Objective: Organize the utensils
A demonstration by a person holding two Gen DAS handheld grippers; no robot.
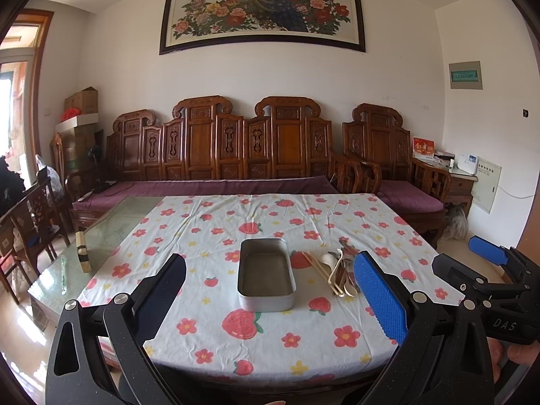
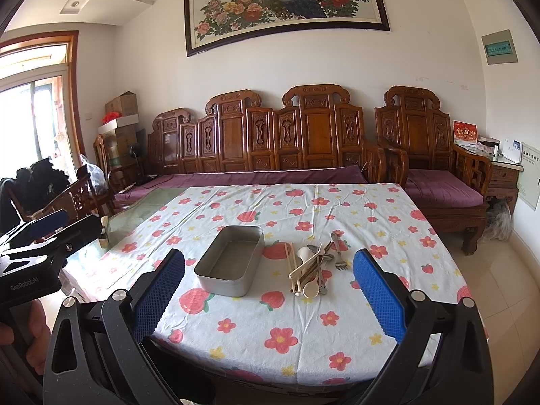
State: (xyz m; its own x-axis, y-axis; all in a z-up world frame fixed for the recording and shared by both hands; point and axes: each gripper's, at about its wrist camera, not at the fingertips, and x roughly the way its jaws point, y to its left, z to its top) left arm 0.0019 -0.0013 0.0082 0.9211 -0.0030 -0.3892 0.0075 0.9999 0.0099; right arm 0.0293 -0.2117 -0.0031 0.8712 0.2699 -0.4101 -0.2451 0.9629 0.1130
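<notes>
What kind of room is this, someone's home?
Most likely a home living room. A long carved wooden sofa with purple cushions lines the wall, a framed peacock painting hangs above it, and a table with a strawberry-print cloth holds a metal tray and loose utensils.

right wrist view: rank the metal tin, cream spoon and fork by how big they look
1. metal tin, clearly largest
2. cream spoon
3. fork; its handle is partly hidden in the pile, so spoon versus fork is unsure

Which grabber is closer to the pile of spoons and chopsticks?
Right. The utensil pile lies ahead between the right gripper fingers; the left gripper faces the metal tray, pile off right.
</notes>
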